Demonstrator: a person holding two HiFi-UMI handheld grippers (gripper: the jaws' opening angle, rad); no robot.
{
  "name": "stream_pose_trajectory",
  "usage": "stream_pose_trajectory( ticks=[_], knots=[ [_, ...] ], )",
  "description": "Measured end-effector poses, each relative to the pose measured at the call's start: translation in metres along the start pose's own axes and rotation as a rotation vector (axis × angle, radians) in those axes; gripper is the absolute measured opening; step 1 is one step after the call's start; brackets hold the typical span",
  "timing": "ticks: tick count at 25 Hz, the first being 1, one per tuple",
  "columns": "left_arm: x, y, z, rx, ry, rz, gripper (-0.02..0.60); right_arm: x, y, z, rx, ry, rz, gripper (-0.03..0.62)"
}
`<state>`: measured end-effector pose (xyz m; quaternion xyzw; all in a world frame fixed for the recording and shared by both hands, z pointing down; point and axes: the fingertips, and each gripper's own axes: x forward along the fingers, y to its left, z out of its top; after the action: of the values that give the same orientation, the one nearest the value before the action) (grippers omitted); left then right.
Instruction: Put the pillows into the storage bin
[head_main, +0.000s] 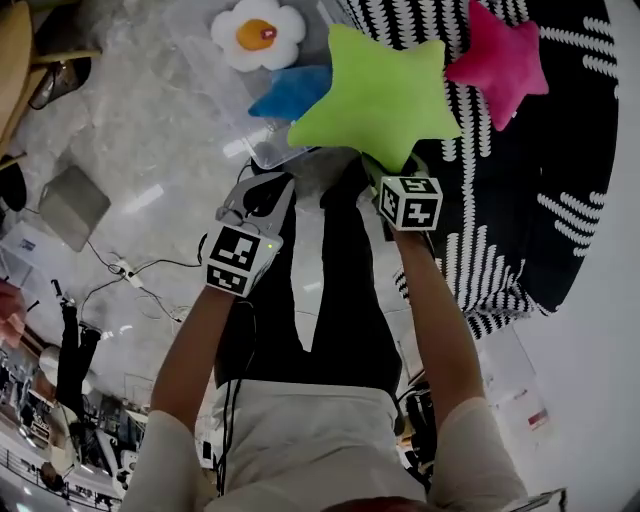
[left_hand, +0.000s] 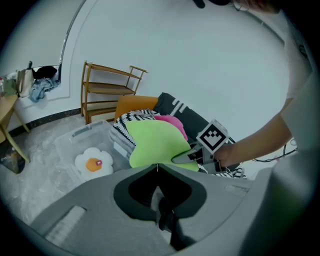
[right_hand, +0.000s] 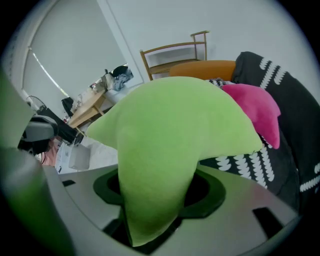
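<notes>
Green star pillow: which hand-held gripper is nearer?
Right. The right hand-held gripper is clamped on one arm of the green star pillow. The left hand-held gripper is shut and empty, clear of the pillow, toward its lower left in the head view.

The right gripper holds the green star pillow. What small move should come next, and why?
Probably move the right gripper sideways toward the clear storage bin until the green star pillow hangs above it. The gripper is shut on one pillow tip, and the left gripper view shows the pillow beside the bin, not over it. Opening now would likely drop it outside.
</notes>
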<state>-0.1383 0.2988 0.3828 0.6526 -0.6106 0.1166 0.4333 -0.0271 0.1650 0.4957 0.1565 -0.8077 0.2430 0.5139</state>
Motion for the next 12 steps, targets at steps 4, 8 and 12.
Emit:
stream_pose_trajectory(
  ticks=[4, 8, 12],
  knots=[
    [-0.016, 0.025, -0.009, -0.069, -0.010, 0.038, 0.020, 0.031, 0.045, 0.008, -0.087, 0.083, 0.051, 0.275],
    [-0.028, 0.061, -0.019, -0.099, -0.020, 0.054, 0.020, 0.067, 0.080, 0.023, -0.140, 0.120, 0.076, 0.281],
    [-0.042, 0.081, -0.027, -0.114, -0.022, 0.061, 0.020, 0.081, 0.097, 0.039, -0.137, 0.091, 0.080, 0.432]
  ],
)
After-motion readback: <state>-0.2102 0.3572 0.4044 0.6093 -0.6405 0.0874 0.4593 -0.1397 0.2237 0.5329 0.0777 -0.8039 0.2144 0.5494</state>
